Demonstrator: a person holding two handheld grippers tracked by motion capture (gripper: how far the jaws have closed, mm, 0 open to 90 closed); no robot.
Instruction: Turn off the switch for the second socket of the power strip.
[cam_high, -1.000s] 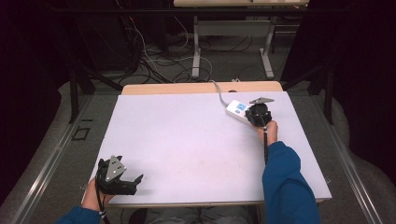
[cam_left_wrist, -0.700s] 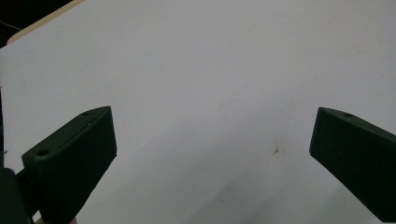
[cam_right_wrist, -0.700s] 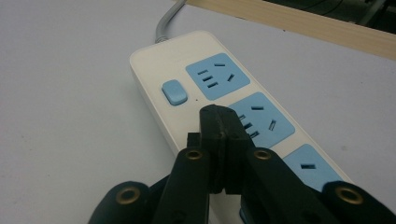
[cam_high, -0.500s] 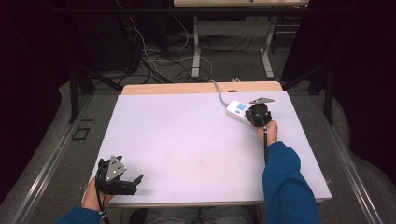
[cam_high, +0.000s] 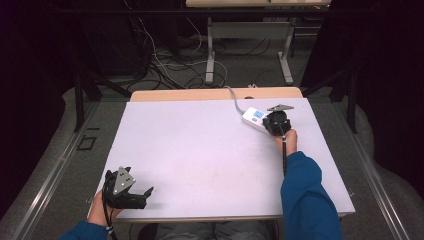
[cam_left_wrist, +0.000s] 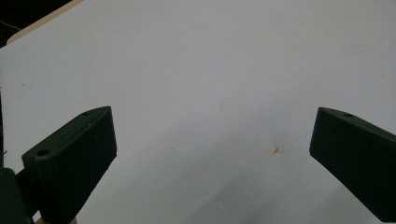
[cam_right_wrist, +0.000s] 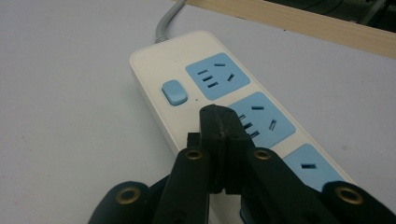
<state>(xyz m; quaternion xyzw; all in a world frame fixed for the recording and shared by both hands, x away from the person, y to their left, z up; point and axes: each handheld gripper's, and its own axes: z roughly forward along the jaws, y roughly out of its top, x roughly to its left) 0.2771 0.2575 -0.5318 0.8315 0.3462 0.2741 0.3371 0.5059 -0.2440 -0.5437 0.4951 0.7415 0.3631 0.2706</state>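
Observation:
A white power strip (cam_right_wrist: 219, 88) with blue sockets and a blue switch (cam_right_wrist: 173, 92) lies at the table's far right (cam_high: 253, 119), its grey cable running off the back edge. My right gripper (cam_right_wrist: 221, 120) is shut with nothing between its jaws, its tips just over the strip's top, near the switch and the second socket. From above, the right gripper (cam_high: 276, 121) covers the strip's near end. My left gripper (cam_high: 145, 194) rests at the table's near left corner, jaws wide open and empty. In the left gripper view the left gripper (cam_left_wrist: 212, 140) looks across bare white tabletop.
The white tabletop (cam_high: 200, 145) has a wooden strip along its far edge (cam_high: 215, 94). Behind the table, cables lie on the floor by the legs of another desk (cam_high: 210, 55). A blue sleeve (cam_high: 307, 200) lies over the near right part of the table.

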